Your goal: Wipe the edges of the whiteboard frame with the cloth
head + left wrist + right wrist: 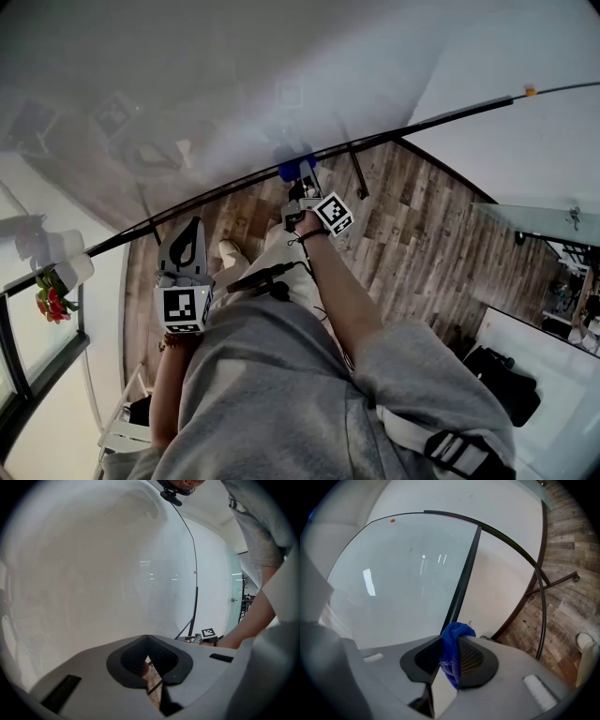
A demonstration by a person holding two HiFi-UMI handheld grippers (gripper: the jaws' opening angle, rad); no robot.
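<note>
Our right tool grips the crumpled blue cloth (at the whiteboard's dark frame). Our left tool is clenched, empty.

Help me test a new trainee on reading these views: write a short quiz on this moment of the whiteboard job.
1. True or false: the left gripper holds the cloth.
2. What colour is the cloth? A red, B blue, C white.
3. Fill the gap: the whiteboard frame ahead of the right gripper is ____ in colour.
Key: 1 false: the left gripper's fingers are together on nothing, and the right gripper's are shut on the cloth. 2 B. 3 black.
</note>
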